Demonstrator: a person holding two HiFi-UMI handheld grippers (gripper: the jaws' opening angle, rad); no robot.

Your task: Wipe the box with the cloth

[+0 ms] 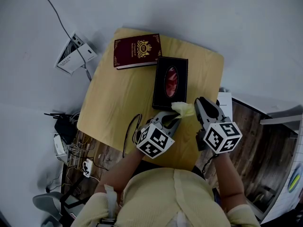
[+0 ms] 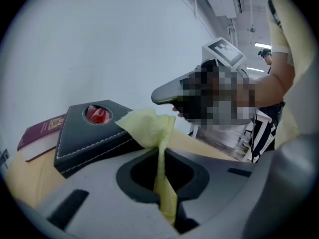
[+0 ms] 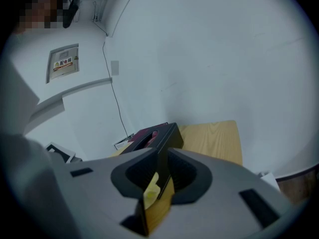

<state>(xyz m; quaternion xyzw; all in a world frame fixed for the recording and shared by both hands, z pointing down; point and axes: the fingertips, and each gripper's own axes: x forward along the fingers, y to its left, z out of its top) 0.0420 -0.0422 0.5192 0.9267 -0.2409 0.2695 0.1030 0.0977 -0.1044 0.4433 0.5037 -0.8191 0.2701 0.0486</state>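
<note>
at the table's (image 1: pixel 118 108) 5 o'clock edge, left gripper (image 1: pixel 175 117) clamps the cloth (image 1: pixel 183 109) by the box (image 1: pixel 160 86); only its own view shows right gripper (image 3: pixel 162 156) pinching a scrap.

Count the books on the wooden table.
1. The dark red book lies at the table's far edge, left of the black box's far end. The person's body hides part of the near edge, so another could be hidden there.
</note>
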